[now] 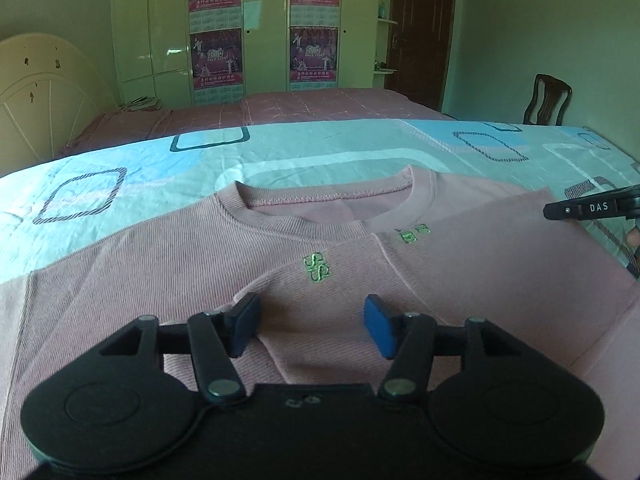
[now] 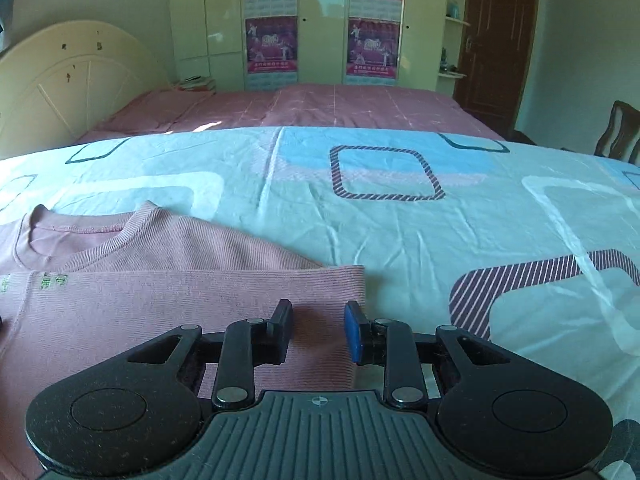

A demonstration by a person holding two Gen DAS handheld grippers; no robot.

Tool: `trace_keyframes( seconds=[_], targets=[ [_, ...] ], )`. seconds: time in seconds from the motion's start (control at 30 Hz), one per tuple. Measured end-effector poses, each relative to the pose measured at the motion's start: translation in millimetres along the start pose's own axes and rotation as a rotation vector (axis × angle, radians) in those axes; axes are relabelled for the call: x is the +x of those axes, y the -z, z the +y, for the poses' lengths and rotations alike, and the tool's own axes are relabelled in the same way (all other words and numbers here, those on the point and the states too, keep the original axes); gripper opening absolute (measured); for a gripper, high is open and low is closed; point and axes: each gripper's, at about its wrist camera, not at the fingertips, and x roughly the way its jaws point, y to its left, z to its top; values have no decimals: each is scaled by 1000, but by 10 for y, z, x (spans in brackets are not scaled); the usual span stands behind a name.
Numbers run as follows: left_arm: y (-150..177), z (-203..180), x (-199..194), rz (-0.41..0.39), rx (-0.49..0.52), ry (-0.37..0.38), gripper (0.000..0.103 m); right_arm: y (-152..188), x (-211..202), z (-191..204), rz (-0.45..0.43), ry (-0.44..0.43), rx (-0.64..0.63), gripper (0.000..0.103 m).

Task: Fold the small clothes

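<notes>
A pink ribbed sweatshirt (image 1: 160, 264) with small green embroidery lies flat, collar away from me, on a light blue patterned sheet (image 1: 320, 148). One layer of it lies folded across its front. My left gripper (image 1: 311, 312) hangs open just above that folded layer, blue pads apart and nothing pinched. In the right wrist view the sweatshirt (image 2: 160, 292) fills the lower left. My right gripper (image 2: 319, 314) stands open over its ribbed right-hand edge, the cloth below the pads. A black finger of the right gripper (image 1: 560, 210) shows at the right edge of the left wrist view.
The sheet (image 2: 440, 232) stretches bare to the right of the sweatshirt. Behind it is a second bed with a pink cover (image 2: 340, 108) and a cream headboard (image 2: 60, 80). A wardrobe with posters (image 2: 280, 20), a brown door (image 2: 496, 40) and a wooden chair (image 1: 548, 100) stand farther back.
</notes>
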Motion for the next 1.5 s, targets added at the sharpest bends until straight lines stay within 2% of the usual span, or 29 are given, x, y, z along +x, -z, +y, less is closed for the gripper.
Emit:
trace_keyframes(
  seconds=[0.07,0.1,0.13,0.17,0.2,0.23,0.27,0.33,0.43,0.63,0.77,0.97,1.1,1.2,1.4,1.5],
  targets=[
    [-50,-54,-31,9,-14,-14,57,-14,-71,41,4,9,-10,27],
    [-72,-100,-68,6,-18,-19,66,-7,-130,78,-6,-2,-12,27],
    [-91,-168,-127,-11,-21,-21,79,15,-201,132,-17,-18,-18,27],
    [-89,-226,-178,-28,-20,-15,79,56,-275,208,-23,-36,-30,32],
    [-82,-286,-217,-33,-19,-1,79,110,-348,291,-29,-52,-49,49],
    [-67,-359,-240,-24,-19,11,79,187,-425,387,-40,-71,-74,55],
    [-47,-413,-254,-14,-16,12,79,243,-464,455,-39,-87,-88,56],
    [19,-518,-267,5,-4,-2,77,393,-528,589,-11,-117,-115,56],
    [143,-564,-273,34,-6,-9,79,566,-593,655,-6,-109,-136,56],
    [263,-542,-392,27,10,-11,79,742,-773,410,3,-75,-55,56],
    [300,-512,-469,24,17,-6,79,839,-899,312,2,-39,-57,56],
    [369,-437,-521,36,5,-27,79,859,-954,190,24,-28,28,56],
    [385,-393,-566,39,1,-27,79,845,-1174,301,-61,-30,10,55],
    [415,-382,-564,39,4,-24,79,910,-1005,362,31,-1,-4,56],
    [429,-302,-657,52,-23,-20,79,897,-1259,395,-33,7,50,56],
    [445,-177,-757,57,-66,-26,79,924,-1380,453,-33,-7,67,56]
  ],
)
